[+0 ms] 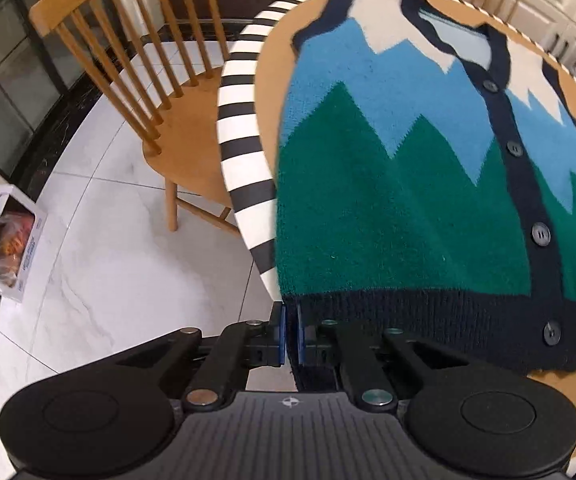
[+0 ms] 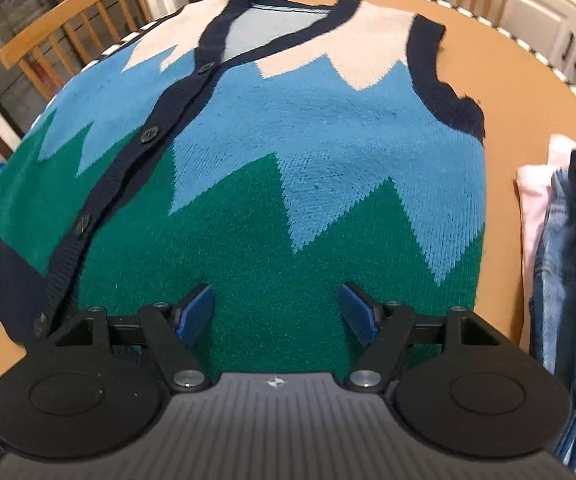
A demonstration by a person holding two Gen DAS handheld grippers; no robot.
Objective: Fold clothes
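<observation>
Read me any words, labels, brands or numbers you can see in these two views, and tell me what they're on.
No text is readable in either view.
Box on the floor: blue print along its side, too blurred to read.
Left gripper and right gripper: a small round emblem on each body, no letters.
Knit vest: no visible label.

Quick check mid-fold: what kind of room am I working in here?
Most likely a home dining area or kitchen: a round wooden table with a striped edge, spindle-back wooden chairs, and white cabinets behind. Folded clothes lie beside the knit vest.
</observation>
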